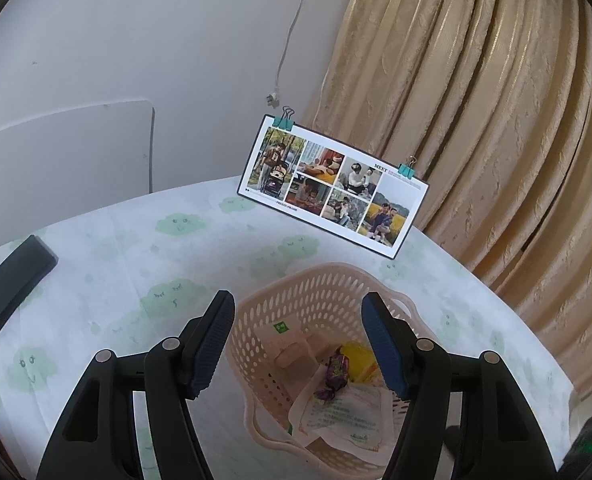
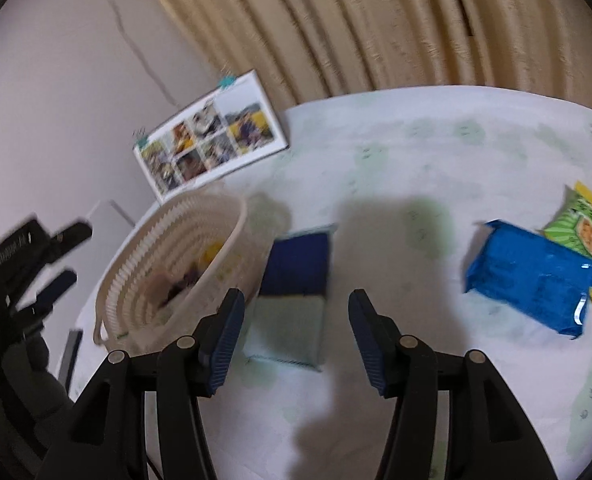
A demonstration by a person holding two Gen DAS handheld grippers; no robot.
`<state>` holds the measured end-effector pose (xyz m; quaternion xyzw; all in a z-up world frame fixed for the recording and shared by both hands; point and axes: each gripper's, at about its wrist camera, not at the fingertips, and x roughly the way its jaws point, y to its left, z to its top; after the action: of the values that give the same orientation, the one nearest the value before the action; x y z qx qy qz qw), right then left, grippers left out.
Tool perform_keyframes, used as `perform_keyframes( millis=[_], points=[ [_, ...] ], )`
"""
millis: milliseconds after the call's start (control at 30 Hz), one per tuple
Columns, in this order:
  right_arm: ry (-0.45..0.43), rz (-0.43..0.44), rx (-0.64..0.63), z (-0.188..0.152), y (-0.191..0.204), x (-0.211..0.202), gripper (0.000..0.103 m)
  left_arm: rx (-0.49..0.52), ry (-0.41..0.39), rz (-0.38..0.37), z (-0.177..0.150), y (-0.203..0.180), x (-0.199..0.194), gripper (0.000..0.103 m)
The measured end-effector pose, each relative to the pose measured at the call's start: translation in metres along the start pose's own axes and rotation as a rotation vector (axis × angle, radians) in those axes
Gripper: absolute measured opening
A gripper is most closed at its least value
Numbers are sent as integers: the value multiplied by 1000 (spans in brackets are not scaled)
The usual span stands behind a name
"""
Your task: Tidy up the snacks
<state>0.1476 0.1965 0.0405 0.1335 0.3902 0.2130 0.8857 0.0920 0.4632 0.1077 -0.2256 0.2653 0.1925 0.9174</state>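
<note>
Below left gripper (image 1: 298, 344), basket (image 1: 320, 284).

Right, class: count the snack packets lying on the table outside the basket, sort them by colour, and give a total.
Dark blue and pale green packet: 1
Bright blue packet: 1
Green and yellow packet: 1
Total: 3

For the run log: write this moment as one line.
left tool: open, above basket | right tool: open, empty | in basket: purple candy, packets | on table: dark blue packet, blue bag, green bag
</note>
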Motion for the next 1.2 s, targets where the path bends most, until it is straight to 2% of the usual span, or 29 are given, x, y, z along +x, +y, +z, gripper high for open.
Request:
perform_keyframes(
  millis=[67, 200, 300, 467, 633, 733, 800, 1033, 1200],
  points=[
    [31, -10, -31, -6, 7, 9, 57, -4, 8, -4, 0, 0, 1, 67],
    [59, -40, -50, -15, 12, 23, 72, -10, 11, -14, 1, 1, 1, 67],
    [63, -91, -68, -14, 16, 39, 72, -5, 7, -19, 0, -1, 0, 67],
    [79, -94, -110, -10, 25, 58, 74, 15, 20, -23, -1, -6, 3, 67],
    [93, -149, -186, -13, 35, 65, 74, 16, 20, -22, -2, -6, 3, 67],
    [96, -170, -203, -13, 36, 65, 67, 17, 20, -20, -2, -7, 3, 67],
    [94, -217, -227, -13, 36, 65, 50, 19, 22, -20, -3, -8, 4, 67],
    [74, -239, -182, -12, 21, 52, 48, 42, 21, -16, -5, -11, 3, 67],
    [19, -216, -102, -6, 3, 32, 47, 51, 17, -17, -6, -13, 2, 67]
  ],
)
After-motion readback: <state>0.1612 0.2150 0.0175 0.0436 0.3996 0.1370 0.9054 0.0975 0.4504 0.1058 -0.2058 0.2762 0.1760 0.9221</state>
